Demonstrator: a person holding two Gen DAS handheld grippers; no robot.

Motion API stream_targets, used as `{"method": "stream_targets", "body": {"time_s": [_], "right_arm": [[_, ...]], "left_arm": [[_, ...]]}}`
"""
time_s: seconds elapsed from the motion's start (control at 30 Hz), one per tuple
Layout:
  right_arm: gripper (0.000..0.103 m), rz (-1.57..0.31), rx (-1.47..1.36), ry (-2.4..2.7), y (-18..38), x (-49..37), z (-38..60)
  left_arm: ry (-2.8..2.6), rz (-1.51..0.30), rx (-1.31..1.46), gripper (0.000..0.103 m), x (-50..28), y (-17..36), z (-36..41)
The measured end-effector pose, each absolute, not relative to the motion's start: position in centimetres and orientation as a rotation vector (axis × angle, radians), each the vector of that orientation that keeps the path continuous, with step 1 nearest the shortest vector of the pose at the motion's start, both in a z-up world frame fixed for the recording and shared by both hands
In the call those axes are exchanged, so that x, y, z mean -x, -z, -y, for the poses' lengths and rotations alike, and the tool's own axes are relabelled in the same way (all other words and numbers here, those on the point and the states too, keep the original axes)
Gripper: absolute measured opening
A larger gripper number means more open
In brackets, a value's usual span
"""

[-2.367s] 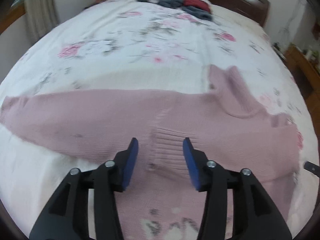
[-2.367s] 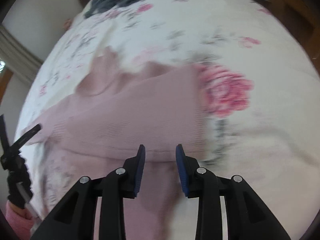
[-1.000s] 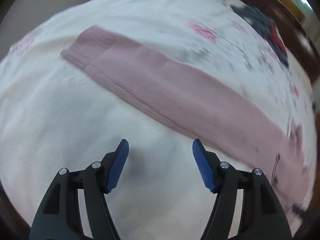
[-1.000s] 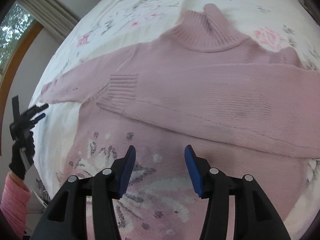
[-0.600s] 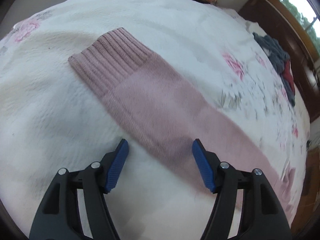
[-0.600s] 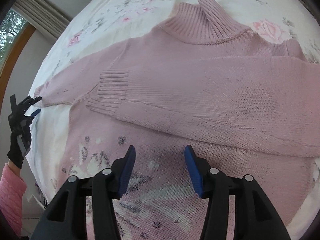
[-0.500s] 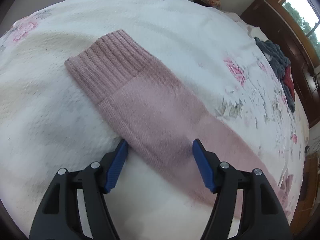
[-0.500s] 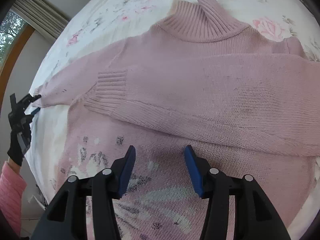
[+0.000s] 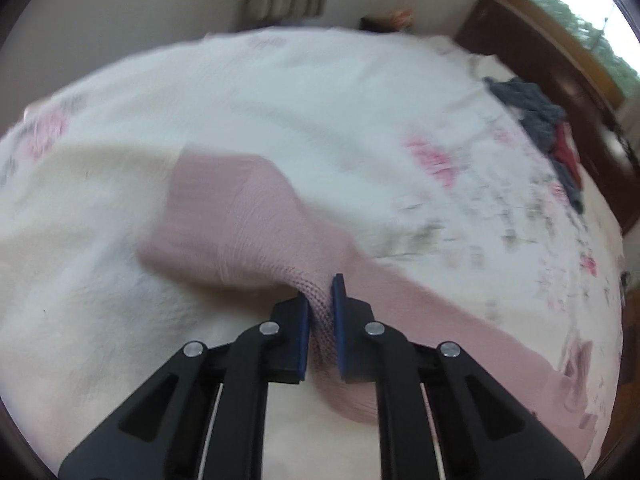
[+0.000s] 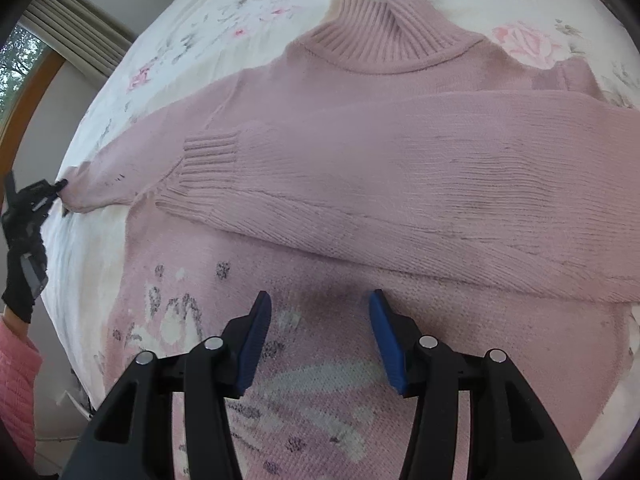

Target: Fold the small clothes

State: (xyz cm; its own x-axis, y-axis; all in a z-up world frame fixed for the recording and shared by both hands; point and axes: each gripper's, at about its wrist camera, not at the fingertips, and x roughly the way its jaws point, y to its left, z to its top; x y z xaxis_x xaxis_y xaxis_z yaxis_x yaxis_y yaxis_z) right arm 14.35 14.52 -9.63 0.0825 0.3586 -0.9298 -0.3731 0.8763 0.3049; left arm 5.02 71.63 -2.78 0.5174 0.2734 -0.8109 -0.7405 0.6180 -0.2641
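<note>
Left gripper: black frame, blue pads, jaws nearly together, pinching a bunched fold of the left sleeve of the dusty-pink knitted turtleneck sweater. Pinch sits a bit up from the ribbed cuff; the cuff end hangs forward of the pads, raised off the bed, blurred. Rest of that sleeve trails to the right along the white quilted bedspread with pink flower print. Right wrist view confirms: the left gripper shows small at the far left edge, touching the sleeve tip, held by a hand in a black glove with a pink knit cuff below it.

Sweater lies flat, front up, on the bed. Ribbed roll collar at the far side. Right sleeve is folded across the chest, its ribbed cuff just left of centre, fine horizontal rib texture, some dark flecks. Lower body has a white and grey knitted pattern.

Right gripper: same build, jaws wide apart, holding nothing, over the lower front of the sweater just below the folded sleeve. Cannot tell if the pads touch the knit.

Far right in the left view: pile of dark grey and red clothes near the dark wooden headboard, well apart from the sweater.
</note>
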Motion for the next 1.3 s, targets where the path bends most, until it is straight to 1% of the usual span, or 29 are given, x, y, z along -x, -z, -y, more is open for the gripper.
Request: {"method": "stream_targets", "body": {"time_s": [0.17, 0.4, 0.6, 0.73, 0.83, 0.9, 1.03, 1.07, 1.13, 1.2, 1.27, 1.3], "right_arm": [[0.052, -1.36, 0.005, -0.533, 8.5, -14.2, -13.0], [0.052, -1.339, -0.02, -0.504, 7.6, -14.8, -10.3], [0.052, -1.339, -0.047, -0.487, 7.8, -15.3, -8.9], [0.052, -1.345, -0.041, -0.49, 8.2, -15.2, -8.9], [0.052, -1.354, -0.031, -0.489, 8.5, -15.2, -9.1], [0.052, -1.36, -0.027, -0.486, 8.7, -15.1, -9.1], [0.052, -1.37, -0.022, -0.483, 8.8, -15.2, -9.6], [0.052, -1.37, -0.022, -0.489, 8.7, -15.2, -9.9], [0.052, -1.369, -0.022, -0.502, 8.3, -15.3, -10.7], [0.052, -1.373, -0.042, -0.523, 7.9, -15.6, -11.6], [0.052, -1.378, -0.077, -0.557, 7.4, -16.2, -13.1], [0.052, -1.378, -0.089, -0.571, 7.2, -16.5, -14.0]], "left_arm": [[-0.506, -0.751, 0.585, 0.009, -7.1, -0.9, -65.2], [-0.307, -0.779, 0.528, 0.009, -10.3, -1.4, -55.8], [-0.221, -0.839, 0.549, 0.009, -13.1, 1.7, -49.8], [-0.208, -0.902, 0.547, 0.01, -13.8, 4.7, -47.7], [-0.208, -0.971, 0.562, 0.012, -14.2, 7.6, -47.3], [-0.188, -1.017, 0.586, 0.017, -14.3, 9.7, -47.4], [-0.146, -1.025, 0.558, 0.018, -13.8, 10.4, -47.5], [-0.13, -1.03, 0.557, 0.02, -13.5, 10.0, -47.6], [-0.086, -1.016, 0.572, 0.028, -12.7, 8.7, -48.0], [-0.06, -0.97, 0.559, 0.041, -11.0, 6.5, -48.7], [-0.089, -0.891, 0.514, 0.051, -9.3, 4.0, -50.0], [-0.113, -0.865, 0.501, 0.054, -8.8, 3.1, -50.9]]}}
